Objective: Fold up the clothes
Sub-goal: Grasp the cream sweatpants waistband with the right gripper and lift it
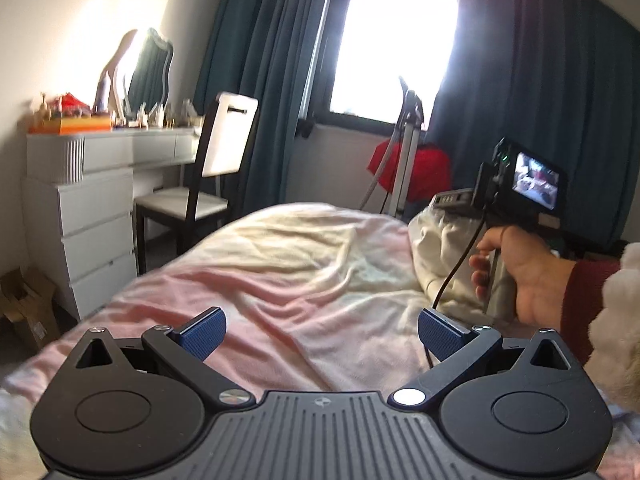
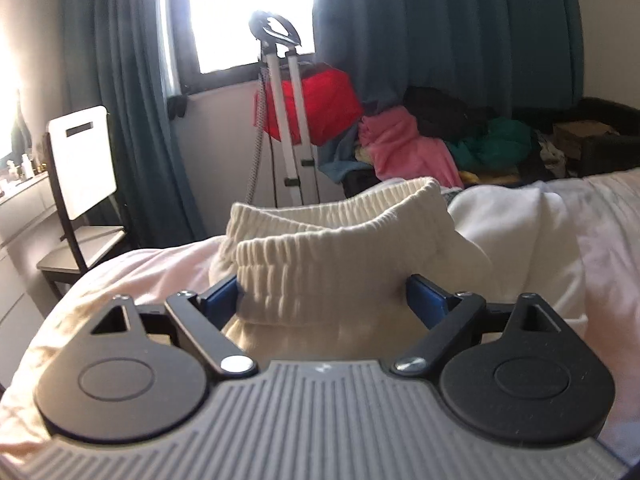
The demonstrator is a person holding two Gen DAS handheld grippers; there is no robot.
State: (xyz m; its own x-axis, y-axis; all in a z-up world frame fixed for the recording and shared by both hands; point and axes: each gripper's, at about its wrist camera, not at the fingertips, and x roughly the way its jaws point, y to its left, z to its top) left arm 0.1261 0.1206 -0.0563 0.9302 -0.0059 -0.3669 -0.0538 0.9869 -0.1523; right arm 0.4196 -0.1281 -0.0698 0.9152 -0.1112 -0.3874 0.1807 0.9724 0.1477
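Cream sweatpants (image 2: pixel 320 256) lie bunched on the pink blanket (image 1: pixel 280 280) of the bed, their ribbed elastic waistband standing up at the centre of the right wrist view. The right gripper (image 2: pixel 322 294) has its blue pads (image 2: pixel 426 296) spread wide at 9 and 3 o'clock on either side of the waistband; the cloth fills the gap between them, but whether the pads press it or only flank it cannot be told.

In the left wrist view the left gripper (image 1: pixel 322 330) hangs over the bare blanket with its jaws fully apart and nothing between them. At 3 o'clock a hand (image 1: pixel 520 276) in a dark red sleeve grips the handle of the other tool, whose small screen (image 1: pixel 536 186) glows above it, with the cream garment heaped just beyond.

A white chair (image 1: pixel 200 184) and dresser (image 1: pixel 92 200) stand at 10 o'clock, and teal curtains (image 1: pixel 264 60) frame the bright window (image 1: pixel 396 36) at 12. A garment steamer stand (image 2: pixel 286 120) rises at 12 o'clock in the right wrist view, beside a pile of coloured clothes (image 2: pixel 420 148) at 2.
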